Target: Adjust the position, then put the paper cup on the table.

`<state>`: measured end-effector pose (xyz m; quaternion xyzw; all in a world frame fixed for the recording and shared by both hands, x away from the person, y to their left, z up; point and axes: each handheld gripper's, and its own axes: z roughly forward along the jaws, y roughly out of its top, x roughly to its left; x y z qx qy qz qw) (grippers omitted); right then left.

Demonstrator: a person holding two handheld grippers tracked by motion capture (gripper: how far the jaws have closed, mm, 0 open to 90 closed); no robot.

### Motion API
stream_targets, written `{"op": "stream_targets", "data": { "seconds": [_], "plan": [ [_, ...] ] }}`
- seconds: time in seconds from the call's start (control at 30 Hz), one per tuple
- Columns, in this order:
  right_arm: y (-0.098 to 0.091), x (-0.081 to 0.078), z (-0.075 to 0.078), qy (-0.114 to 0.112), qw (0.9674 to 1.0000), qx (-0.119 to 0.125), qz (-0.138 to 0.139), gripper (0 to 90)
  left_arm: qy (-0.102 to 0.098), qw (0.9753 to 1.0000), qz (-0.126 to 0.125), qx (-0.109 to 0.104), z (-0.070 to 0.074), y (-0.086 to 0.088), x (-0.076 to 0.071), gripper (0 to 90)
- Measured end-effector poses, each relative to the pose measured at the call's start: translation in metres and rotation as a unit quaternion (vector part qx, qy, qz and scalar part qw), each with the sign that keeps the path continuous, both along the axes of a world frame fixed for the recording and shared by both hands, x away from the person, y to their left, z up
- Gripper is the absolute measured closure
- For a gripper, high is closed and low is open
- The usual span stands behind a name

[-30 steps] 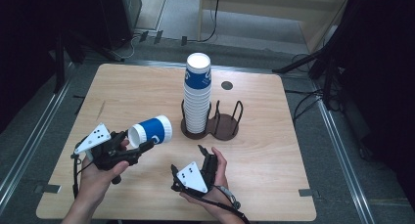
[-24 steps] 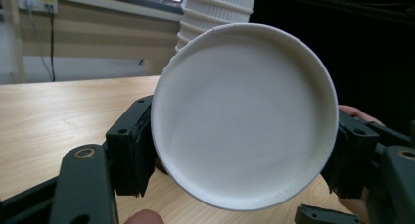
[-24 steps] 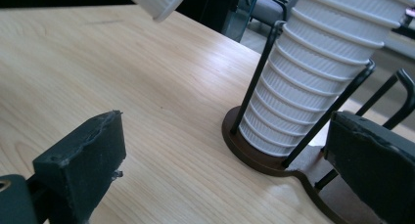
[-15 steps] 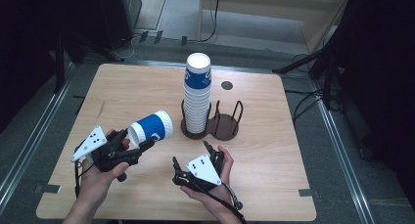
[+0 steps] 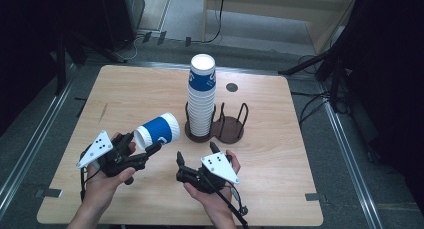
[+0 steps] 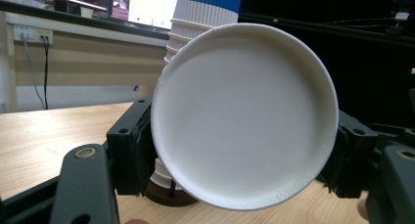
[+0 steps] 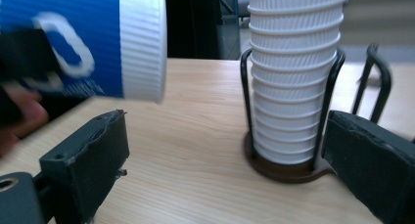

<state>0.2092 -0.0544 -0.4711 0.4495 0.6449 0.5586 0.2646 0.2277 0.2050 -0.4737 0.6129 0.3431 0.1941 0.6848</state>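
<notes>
Lifted slightly, right claw (image 5: 194, 158) spread, narrowing, empty; left claw (image 5: 141, 150) pinches tilted cup (image 5: 157, 131) beside stack (image 5: 201, 96).

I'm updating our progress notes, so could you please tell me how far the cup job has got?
Done: a tall cup stack sits in the holder. In hand: the left gripper clamps one blue cup sideways; the right gripper is open, holding nothing. Left: the holder's second slot has no cups.
</notes>
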Motion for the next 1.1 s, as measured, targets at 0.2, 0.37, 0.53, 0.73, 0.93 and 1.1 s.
{"op": "stream_targets", "data": {
  "seconds": [0.2, 0.37, 0.53, 0.73, 0.93, 1.1],
  "plan": [
    [0.002, -0.006, 0.006, 0.03, 0.996, 0.084, -0.002, 3.6, -0.003, 1.0, -0.002, -0.005, -0.005, -0.003, 0.003, 27.8],
    [0.0, -0.006, 0.01, 0.053, 0.9865, 0.155, -0.011, 6.1, -0.017, 0.9998, -0.001, -0.008, -0.008, -0.006, 0.002, 27.8],
    [0.0, -0.005, 0.013, 0.088, 0.9676, 0.236, -0.02, 9.4, -0.026, 0.9996, -0.004, -0.009, -0.01, -0.011, 0.0, 27.8],
    [0.0, -0.006, 0.014, 0.091, 0.9504, 0.294, -0.043, 10.6, -0.03, 0.9995, -0.011, -0.007, -0.012, -0.016, 0.0, 27.7],
    [0.001, -0.001, 0.013, 0.143, 0.9202, 0.361, -0.046, 2.7, -0.035, 0.9993, -0.014, -0.008, -0.012, -0.019, -0.001, 27.7],
    [0.001, 0.003, 0.009, 0.174, 0.9013, 0.394, -0.049, 2.1, -0.034, 0.9993, -0.017, -0.008, -0.014, -0.021, -0.001, 27.7]
  ]
}}
